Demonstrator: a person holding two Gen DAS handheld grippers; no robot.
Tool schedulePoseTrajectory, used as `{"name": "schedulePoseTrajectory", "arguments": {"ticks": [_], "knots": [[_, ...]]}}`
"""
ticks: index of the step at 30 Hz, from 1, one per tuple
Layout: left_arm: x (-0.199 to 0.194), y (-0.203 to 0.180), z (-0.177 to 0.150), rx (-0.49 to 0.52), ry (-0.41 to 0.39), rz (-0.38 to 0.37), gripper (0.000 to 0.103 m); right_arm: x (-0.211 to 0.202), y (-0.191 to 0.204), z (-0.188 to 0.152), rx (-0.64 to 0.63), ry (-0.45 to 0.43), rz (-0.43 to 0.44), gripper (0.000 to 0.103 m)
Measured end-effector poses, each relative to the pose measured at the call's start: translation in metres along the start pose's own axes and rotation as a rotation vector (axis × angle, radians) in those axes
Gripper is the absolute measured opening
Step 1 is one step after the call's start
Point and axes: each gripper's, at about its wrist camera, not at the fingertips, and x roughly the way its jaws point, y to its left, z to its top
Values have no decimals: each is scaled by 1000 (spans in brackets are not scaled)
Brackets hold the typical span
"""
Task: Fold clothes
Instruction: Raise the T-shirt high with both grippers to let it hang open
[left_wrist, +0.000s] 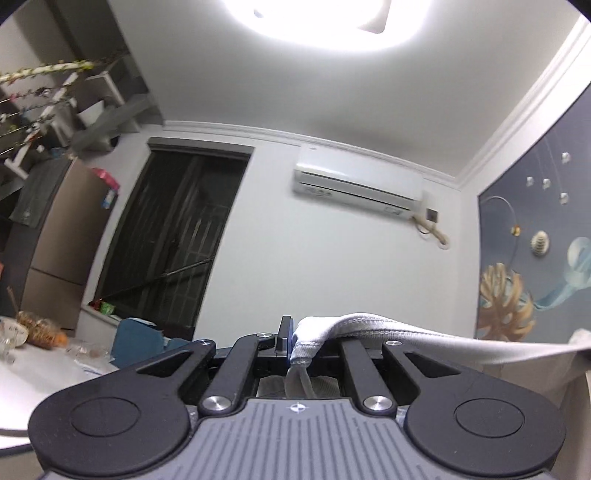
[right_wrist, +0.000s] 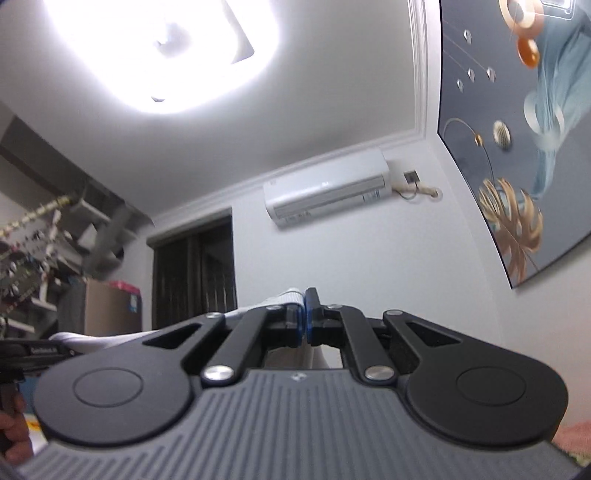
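**Grey garment held up between both grippers**

Left wrist view: left gripper (left_wrist: 291, 341), lower centre, clamps the stitched hem of the grey garment (left_wrist: 388, 332); cloth stretches to the right edge.

Right wrist view: right gripper (right_wrist: 303, 325) pinches the garment (right_wrist: 291, 296), trailing lower left.

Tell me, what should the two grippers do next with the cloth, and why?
Probably lower both together toward the table. The left gripper and right gripper each pinch an edge of the grey cloth, which stretches between them in the air, both cameras tilted toward the ceiling. It cannot be folded until it lies flat.
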Motion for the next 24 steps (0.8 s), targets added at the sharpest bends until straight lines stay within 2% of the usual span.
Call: {"name": "schedulePoseTrajectory", "arguments": {"ticks": [2,4,7,9,13,16,22,24], "knots": [[9,-4,8,8,28,-21,7,7,-3,14,-7,13,9,5],[29,-3,0,8,78,-37,7,22,-8,11,-32,49,-8,5],[83,5,-45,15,165,-37,8,54,-22,-20,-82,134,-52,5],[128,17,-85,19,222,-27,9,75,-31,-54,-110,198,-82,5],[228,45,-182,14,341,9,11,125,-62,-142,-104,352,-143,5],[298,62,-268,1,423,44,11,166,-88,-223,-92,459,-181,5],[429,103,-468,40,552,119,13,249,-154,-418,-63,615,-246,5],[456,120,-526,36,623,133,15,274,-178,-488,-43,665,-275,5]]}}
